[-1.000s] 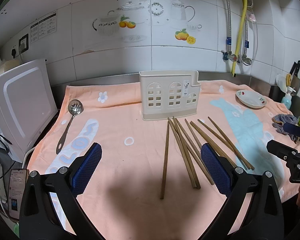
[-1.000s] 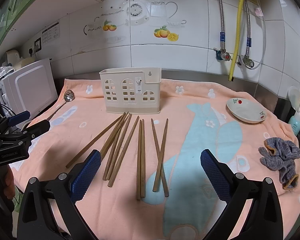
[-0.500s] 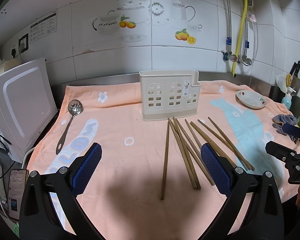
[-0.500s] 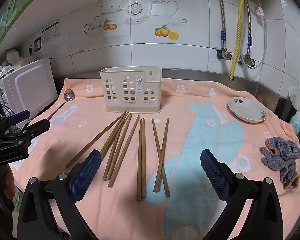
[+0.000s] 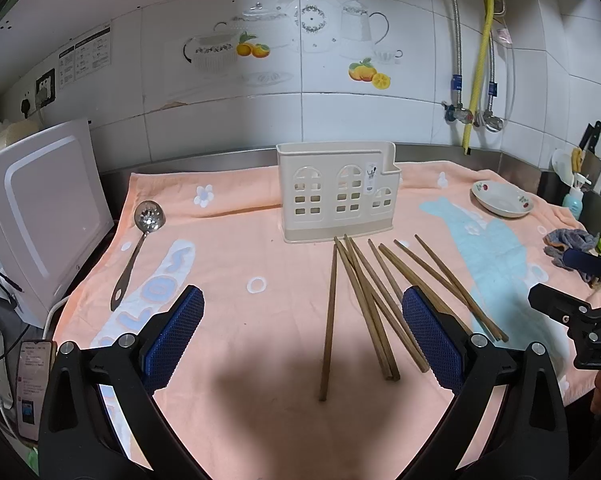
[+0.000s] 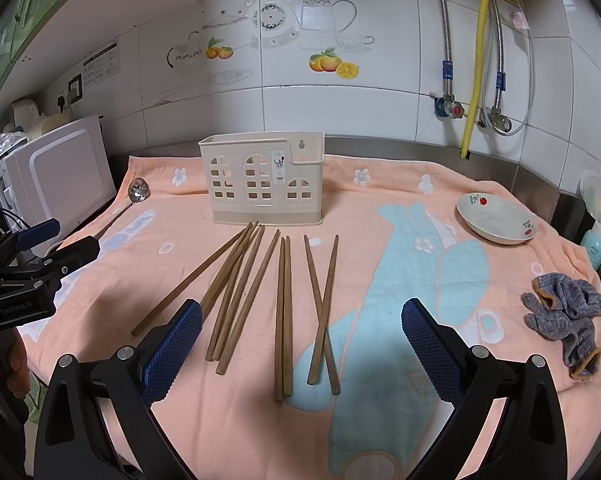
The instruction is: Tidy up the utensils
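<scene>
Both tools, left tool (image 5: 302, 334) and right tool (image 6: 301, 336), hover spread wide and grasping nothing above a surface draped in a peach towel (image 6: 380, 280). Eight wooden chopsticks (image 6: 284, 308) lie fanned on the towel just in front of the cream utensil holder (image 6: 262, 178). A slotted metal spoon (image 5: 138, 246) lies well apart to the left; a small dish (image 6: 494, 224) sits to the right.

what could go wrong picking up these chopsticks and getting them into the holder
Two risks, judged from how things lie:
1. The chopsticks lie flat on the soft towel, some crossed or touching, so the jaws may snag cloth or lift two together.
2. The holder stands free and looks light; a chopstick that catches its rim could tip it or push it back.
</scene>
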`<state>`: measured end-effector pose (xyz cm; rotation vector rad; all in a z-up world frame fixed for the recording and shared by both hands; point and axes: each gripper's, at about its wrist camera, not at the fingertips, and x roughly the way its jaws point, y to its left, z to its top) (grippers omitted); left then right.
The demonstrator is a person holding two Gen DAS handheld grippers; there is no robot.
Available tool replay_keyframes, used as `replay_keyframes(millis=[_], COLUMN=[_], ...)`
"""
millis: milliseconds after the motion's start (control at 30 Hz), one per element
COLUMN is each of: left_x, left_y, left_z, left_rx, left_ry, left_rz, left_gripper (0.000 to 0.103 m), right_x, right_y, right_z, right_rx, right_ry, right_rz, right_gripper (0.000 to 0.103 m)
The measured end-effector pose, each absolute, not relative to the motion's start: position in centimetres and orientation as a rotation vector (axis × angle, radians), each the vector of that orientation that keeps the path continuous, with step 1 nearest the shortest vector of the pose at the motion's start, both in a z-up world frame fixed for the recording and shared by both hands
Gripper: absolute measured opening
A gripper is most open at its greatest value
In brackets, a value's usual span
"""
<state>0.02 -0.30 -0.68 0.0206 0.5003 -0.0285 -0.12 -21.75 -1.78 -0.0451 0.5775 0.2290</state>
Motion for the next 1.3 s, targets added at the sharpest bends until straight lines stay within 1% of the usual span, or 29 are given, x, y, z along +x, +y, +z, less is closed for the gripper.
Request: replay_keyframes(millis=[567,1100,1200,1267,1300], left_x=[1.0,3.4,3.7,3.8,4.0], left_y=[0.2,0.5,0.5,0.5,0.6], left_z=[-1.5,-4.3,-4.8,-5.1,-5.2], left_rx=[-0.003,-0.026,-0.028,-0.03,-0.031], left_ry=[0.528,0.621,0.64,0.649,0.654], left_rz=[-0.033,-0.045,-0.048,-0.051,-0.052], left_gripper=[0.098,0.098,0.098,0.098,0.098], right_x=[0.6,2.5,2.7,2.8,2.9], right_y=[-21.9,-21.7,-21.6,-21.6,-21.6], right_z=[-3.2,-5.5,-6.0,-6.4,-6.5], right_rx=[-0.043,-0.046,-0.048,-0.043,-0.04], right_ry=[0.615,0.698,0.716,0.732,0.738], right_rz=[0.225,0.224,0.226,0.231,0.232], right_gripper=[0.096,0.095,0.093,0.086,0.086])
